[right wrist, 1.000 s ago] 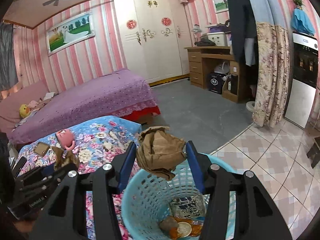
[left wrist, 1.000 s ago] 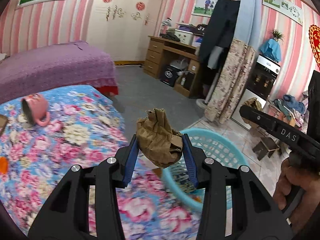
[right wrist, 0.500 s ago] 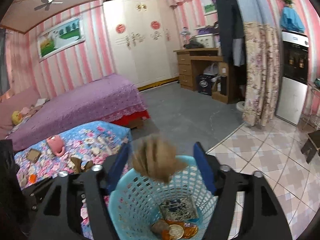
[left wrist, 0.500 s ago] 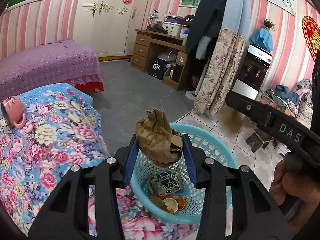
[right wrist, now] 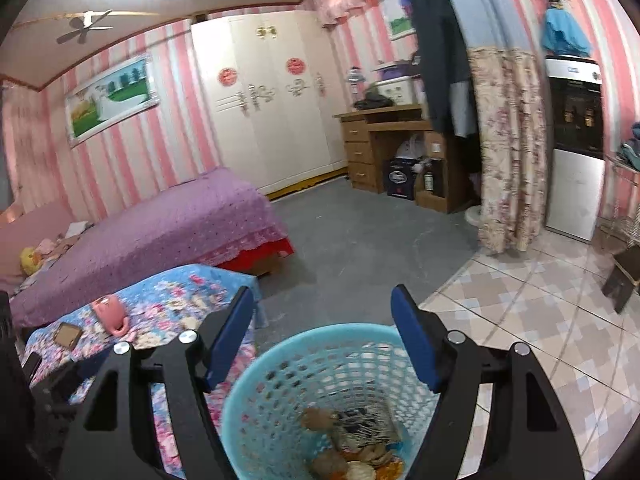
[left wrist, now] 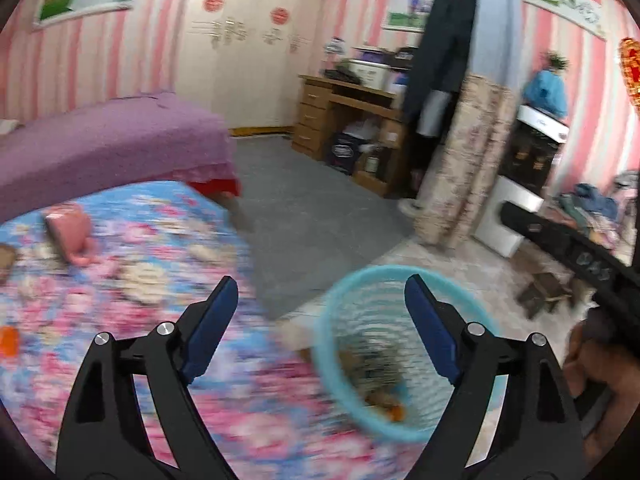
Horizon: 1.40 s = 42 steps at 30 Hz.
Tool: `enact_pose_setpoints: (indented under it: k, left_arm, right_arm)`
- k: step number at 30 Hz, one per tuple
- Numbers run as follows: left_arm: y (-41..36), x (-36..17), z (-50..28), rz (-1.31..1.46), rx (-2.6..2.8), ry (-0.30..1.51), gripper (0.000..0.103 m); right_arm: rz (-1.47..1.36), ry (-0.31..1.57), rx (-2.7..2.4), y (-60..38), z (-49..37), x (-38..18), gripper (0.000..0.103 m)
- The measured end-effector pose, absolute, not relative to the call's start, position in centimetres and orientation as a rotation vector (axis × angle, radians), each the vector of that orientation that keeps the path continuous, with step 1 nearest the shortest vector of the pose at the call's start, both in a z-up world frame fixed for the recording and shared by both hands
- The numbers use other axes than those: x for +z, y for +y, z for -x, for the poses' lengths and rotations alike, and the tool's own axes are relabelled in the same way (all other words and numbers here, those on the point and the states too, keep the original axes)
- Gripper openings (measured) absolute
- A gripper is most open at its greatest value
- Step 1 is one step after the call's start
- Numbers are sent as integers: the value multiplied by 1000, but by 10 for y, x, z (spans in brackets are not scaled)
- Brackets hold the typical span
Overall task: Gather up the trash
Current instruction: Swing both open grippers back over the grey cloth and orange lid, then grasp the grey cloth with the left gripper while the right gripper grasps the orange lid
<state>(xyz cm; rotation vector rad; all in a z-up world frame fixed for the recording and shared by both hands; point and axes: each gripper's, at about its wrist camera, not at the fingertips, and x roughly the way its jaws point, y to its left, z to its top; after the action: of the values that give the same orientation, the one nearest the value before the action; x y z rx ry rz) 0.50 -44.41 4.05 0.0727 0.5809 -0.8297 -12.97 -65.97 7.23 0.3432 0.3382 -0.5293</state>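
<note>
Both the left gripper (left wrist: 316,300) and right gripper (right wrist: 322,312) are spread and hold nothing; brown trash (right wrist: 320,418) lies in the near blue basket (right wrist: 280,360); an orange bit (left wrist: 8,340) on the flowery table (left wrist: 120,280) at the left looks left to collect.

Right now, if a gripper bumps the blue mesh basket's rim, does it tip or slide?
The blue mesh basket probably slides or tips easily: thin perforated plastic, likely light. It looks tall and narrower toward the bottom. Only a little trash weighs down its bottom.

text: none legible | right tool (left wrist: 576,256) lettering blurred | wardrobe (right wrist: 276,96) red emblems unreadable
</note>
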Motion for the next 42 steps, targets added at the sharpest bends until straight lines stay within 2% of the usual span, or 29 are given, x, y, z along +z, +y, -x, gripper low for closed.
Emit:
enact_pose_setpoints:
  k: [7, 13, 16, 22, 23, 25, 26, 27, 29, 34, 42]
  left_arm:
    - [-288, 48, -50, -109, -517, 522, 87]
    - [-147, 5, -104, -53, -181, 636, 88]
    - [-116, -21, -126, -19, -144, 715, 88]
    - [-109, -47, -157, -2, -176, 806, 88]
    - [-106, -52, -160, 11, -185, 818, 86]
    - [-103, -56, -170, 64, -226, 851, 59]
    - [-102, -57, -172, 90, -247, 859, 42]
    - [-98, -54, -170, 114, -263, 852, 33]
    - [-88, -41, -163, 123, -244, 786, 29]
    - [-51, 2, -136, 159, -201, 613, 29]
    - [-20, -9, -128, 149, -165, 636, 29]
  right_arm:
    - [-301, 373, -333, -607, 89, 69, 70]
    - [-266, 410, -180, -546, 52, 65, 70]
    - [-208, 444, -131, -508, 29, 59, 70]
    - [-166, 529, -41, -440, -23, 34, 70]
    - [-161, 538, -29, -430, -30, 31, 70]
    - [-135, 562, -1, -406, -48, 22, 70]
    - [-126, 576, 9, -398, -55, 19, 70]
    - [-117, 590, 24, -387, -64, 14, 70]
    - [-111, 632, 61, -366, -82, 3, 70]
    - [-69, 681, 127, -316, -112, -17, 70]
    - [-46, 762, 139, -271, -149, -40, 70]
